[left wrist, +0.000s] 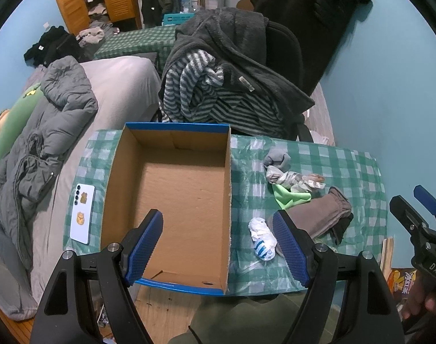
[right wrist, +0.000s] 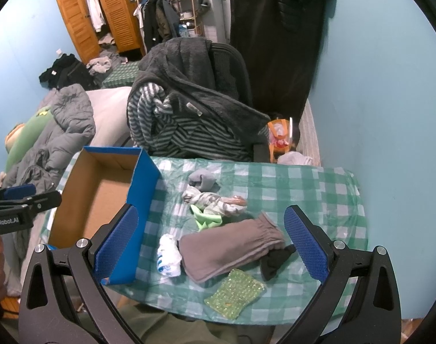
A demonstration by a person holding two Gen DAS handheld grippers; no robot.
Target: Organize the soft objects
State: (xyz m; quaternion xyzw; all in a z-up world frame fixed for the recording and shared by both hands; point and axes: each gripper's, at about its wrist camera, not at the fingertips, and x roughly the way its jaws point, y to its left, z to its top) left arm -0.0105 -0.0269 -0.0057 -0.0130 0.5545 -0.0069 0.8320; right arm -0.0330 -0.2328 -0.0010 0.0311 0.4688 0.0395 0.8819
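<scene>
An empty cardboard box [left wrist: 172, 189] with blue outer walls [right wrist: 142, 183] stands on the left of a green checked table [right wrist: 304, 183]. To its right lie soft things: a folded grey-brown cloth [right wrist: 232, 249] [left wrist: 321, 215], a white-and-blue sock [right wrist: 168, 255] [left wrist: 262, 238], a green cloth [right wrist: 208, 220], a patterned bundle [right wrist: 212, 199], a grey sock [right wrist: 203, 180], a dark sock [right wrist: 275, 259] and a green sponge pad [right wrist: 235, 293]. My left gripper [left wrist: 218, 246] is open and empty over the box's near right corner. My right gripper [right wrist: 218, 246] is open and empty above the folded cloth.
A phone [left wrist: 83, 213] lies on the table's left edge. A chair draped with a dark fleece and striped cloth [left wrist: 218, 86] stands behind the table. A bed with a grey jacket [left wrist: 46, 132] is at the left. A blue wall [right wrist: 390, 114] bounds the right.
</scene>
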